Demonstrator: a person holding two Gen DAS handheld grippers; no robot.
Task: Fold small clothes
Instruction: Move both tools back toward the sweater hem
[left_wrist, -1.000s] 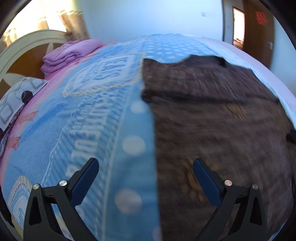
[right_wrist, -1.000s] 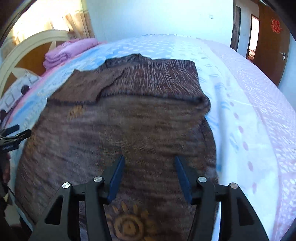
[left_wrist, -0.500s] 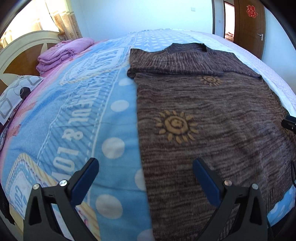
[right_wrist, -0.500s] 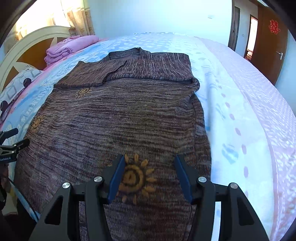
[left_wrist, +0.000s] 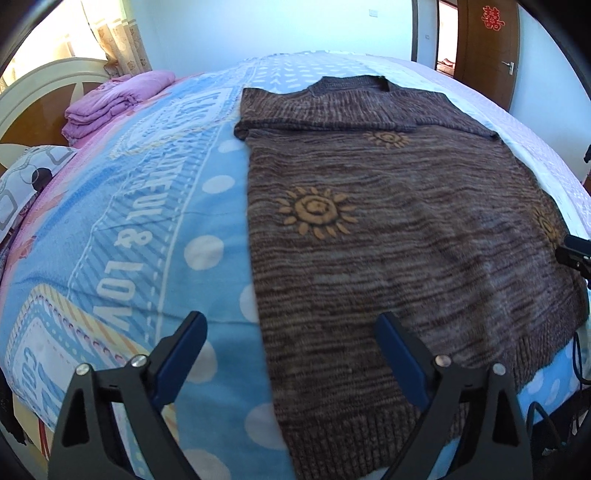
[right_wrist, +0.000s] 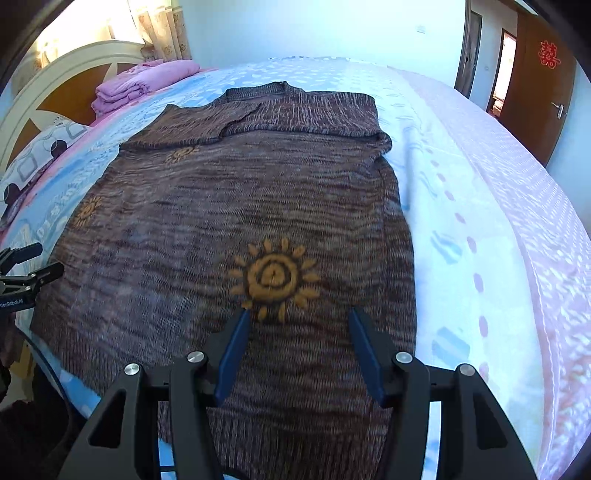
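I hold my left gripper (left_wrist: 288, 332) and right gripper (right_wrist: 297, 326) wide apart, both empty, above the brown sweater's (right_wrist: 240, 221) hem (right_wrist: 295, 432). With the sleeves apparently tucked, I'd next pinch both hem corners.

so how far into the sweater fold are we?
Early. Done: the brown sweater lies flat on the bed with both sleeves folded across the chest. In hand: nothing; left hand-held gripper and right hand-held gripper hover open near the hem. Left: folding the body itself.
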